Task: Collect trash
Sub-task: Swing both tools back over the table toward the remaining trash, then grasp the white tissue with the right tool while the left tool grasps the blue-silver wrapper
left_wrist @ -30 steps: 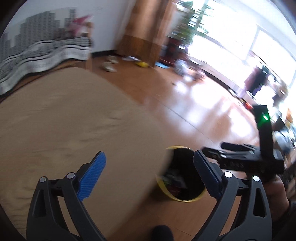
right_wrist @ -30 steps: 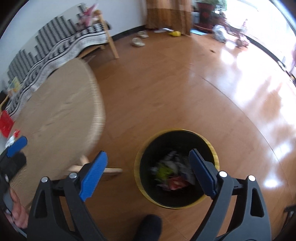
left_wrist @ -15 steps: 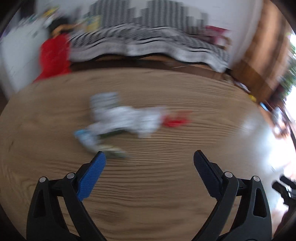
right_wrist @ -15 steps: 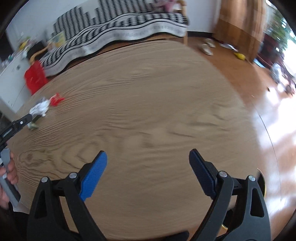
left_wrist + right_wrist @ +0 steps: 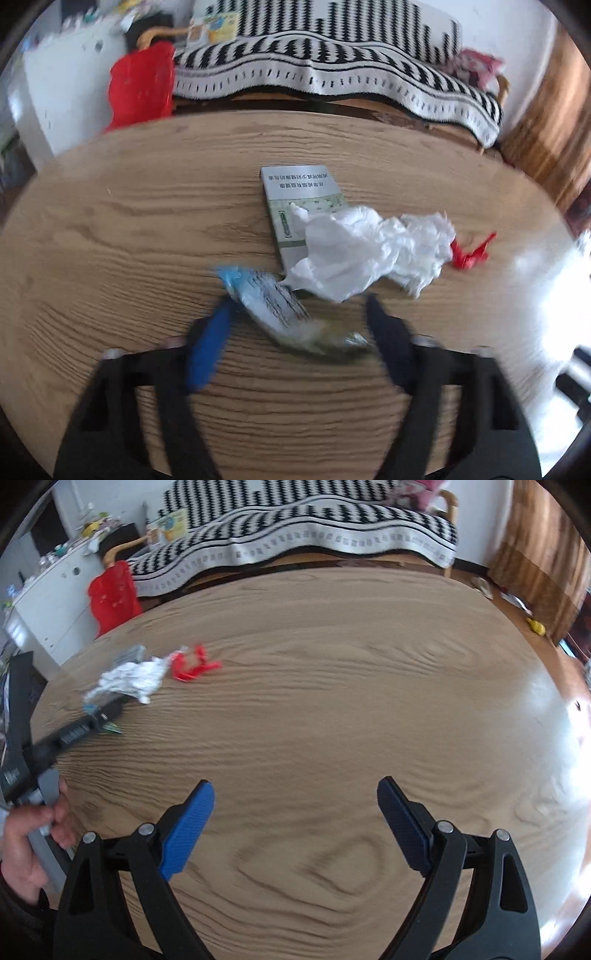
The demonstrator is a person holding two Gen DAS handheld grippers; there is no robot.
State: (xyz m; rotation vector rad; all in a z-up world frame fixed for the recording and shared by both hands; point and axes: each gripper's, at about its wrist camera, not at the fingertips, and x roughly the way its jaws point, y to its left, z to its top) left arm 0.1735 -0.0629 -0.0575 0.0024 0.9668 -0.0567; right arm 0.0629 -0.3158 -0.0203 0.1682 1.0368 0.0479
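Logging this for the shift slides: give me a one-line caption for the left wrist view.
Left gripper, open, closes in on a blue-tipped wrapper beside crumpled white plastic on the wooden table.

Trash sat clustered on round wooden table [image 5: 332, 701]: blue-white wrapper [image 5: 273, 302] lay betw. spread fingers of left gripper [image 5: 299, 325], crumpled white plastic [image 5: 369, 251] just beyond, overlapping booklet [image 5: 295, 206]; red scrap [image 5: 472, 253] at its right end. Right gripper [image 5: 295, 827] fingers apart over bare tabletop; approach from right side unobstructed.
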